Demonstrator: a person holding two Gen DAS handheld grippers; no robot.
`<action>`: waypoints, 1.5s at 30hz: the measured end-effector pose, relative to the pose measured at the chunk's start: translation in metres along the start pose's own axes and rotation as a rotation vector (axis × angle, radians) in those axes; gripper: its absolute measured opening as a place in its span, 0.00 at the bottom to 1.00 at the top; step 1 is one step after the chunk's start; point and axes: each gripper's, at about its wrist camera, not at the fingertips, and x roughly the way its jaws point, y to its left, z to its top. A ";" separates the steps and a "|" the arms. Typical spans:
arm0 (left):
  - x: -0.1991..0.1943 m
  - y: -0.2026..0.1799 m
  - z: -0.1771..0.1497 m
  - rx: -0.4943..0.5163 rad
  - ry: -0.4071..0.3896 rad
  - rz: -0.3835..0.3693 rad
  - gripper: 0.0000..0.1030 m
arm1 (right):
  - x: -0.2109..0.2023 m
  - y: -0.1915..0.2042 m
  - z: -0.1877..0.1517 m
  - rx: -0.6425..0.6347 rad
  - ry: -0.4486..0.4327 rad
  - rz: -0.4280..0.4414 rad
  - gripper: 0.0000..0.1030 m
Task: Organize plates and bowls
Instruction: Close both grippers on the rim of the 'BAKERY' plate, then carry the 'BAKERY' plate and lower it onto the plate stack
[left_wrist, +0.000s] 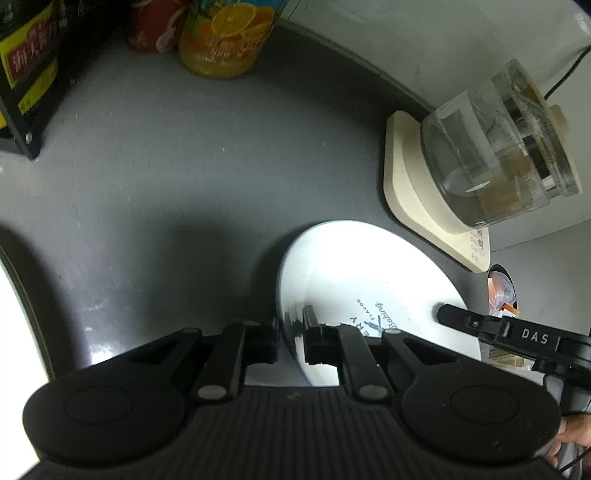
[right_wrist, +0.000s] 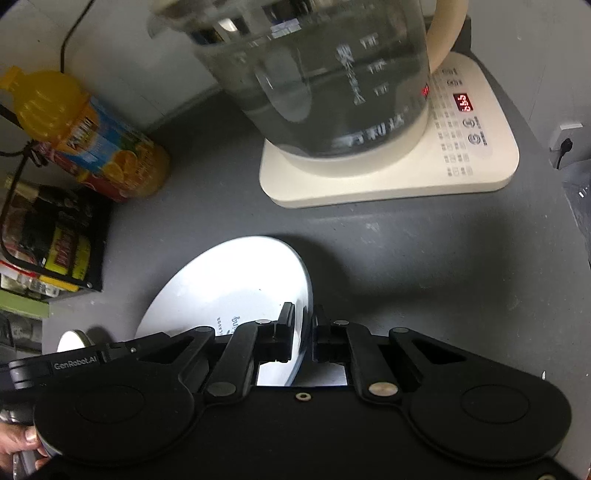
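A white plate (left_wrist: 362, 273) with blue printed lettering is held tilted above the dark grey counter (left_wrist: 166, 177). My left gripper (left_wrist: 290, 332) is shut on the plate's left rim, one finger on each face. My right gripper (right_wrist: 303, 332) is shut on the plate's (right_wrist: 236, 280) right rim the same way. The right gripper also shows in the left wrist view (left_wrist: 480, 325) at the plate's far edge. The left gripper shows in the right wrist view (right_wrist: 74, 363) at the lower left.
A glass kettle (right_wrist: 325, 74) stands on a cream base (right_wrist: 461, 147) at the back. An orange juice bottle (right_wrist: 85, 129), a red can (left_wrist: 151, 26) and a black rack of bottles (right_wrist: 55, 236) stand on the left by the wall.
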 end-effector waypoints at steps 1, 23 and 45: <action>-0.002 0.001 0.001 0.002 -0.001 -0.003 0.10 | -0.002 0.002 0.000 0.002 -0.006 0.001 0.09; -0.083 0.065 0.004 -0.016 -0.092 -0.032 0.10 | -0.022 0.088 -0.031 -0.028 -0.087 0.071 0.09; -0.144 0.196 -0.014 -0.168 -0.132 0.016 0.10 | 0.020 0.207 -0.072 -0.122 0.000 0.118 0.09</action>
